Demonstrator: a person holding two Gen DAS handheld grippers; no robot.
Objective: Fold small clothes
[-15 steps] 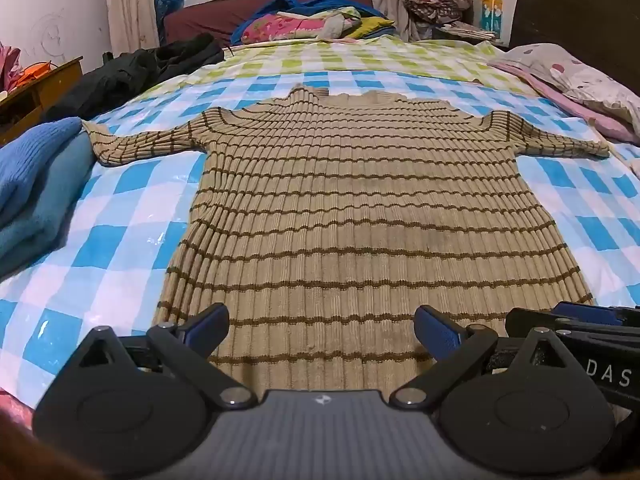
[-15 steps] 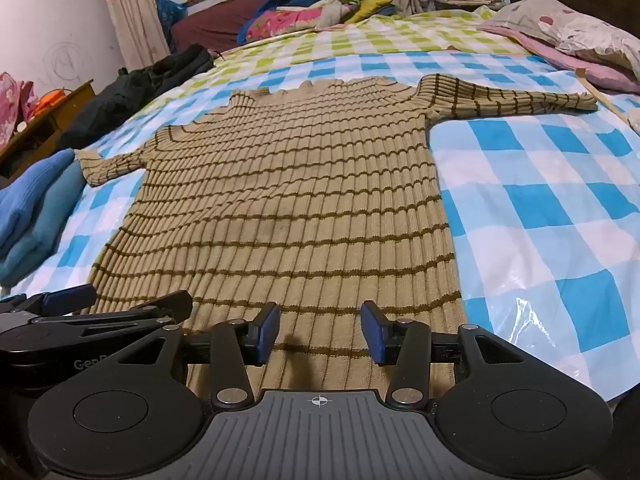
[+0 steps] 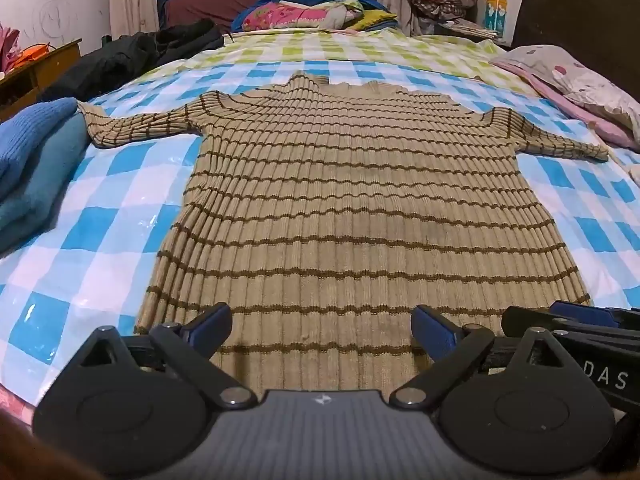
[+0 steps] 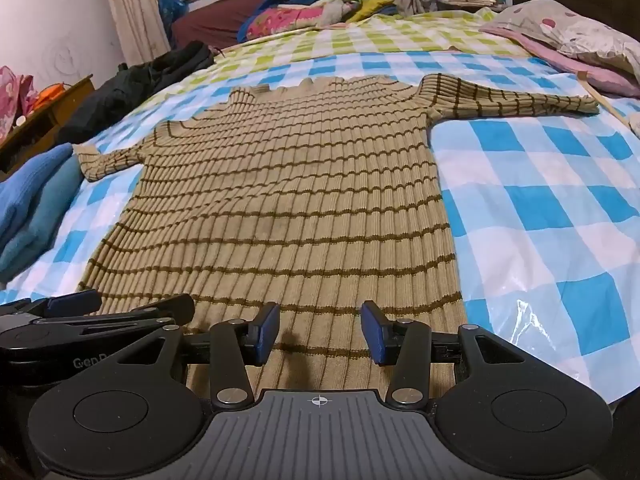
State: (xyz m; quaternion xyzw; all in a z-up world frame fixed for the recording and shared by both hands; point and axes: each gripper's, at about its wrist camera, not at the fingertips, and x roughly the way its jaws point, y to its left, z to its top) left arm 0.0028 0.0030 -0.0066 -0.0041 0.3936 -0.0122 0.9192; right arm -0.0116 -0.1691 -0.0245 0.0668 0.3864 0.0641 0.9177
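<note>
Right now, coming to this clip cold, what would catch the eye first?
The tan striped sweater dominates, spread flat with both sleeves out across the blue-and-white checked bed cover. Both the left gripper and the right gripper are open, poised low over its near hem. A folded blue garment lies at the left sleeve's end, and a dark jacket sits farther back.

Tan brown-striped sweater (image 3: 352, 208), blue-checked sheet (image 3: 100, 232)
</note>
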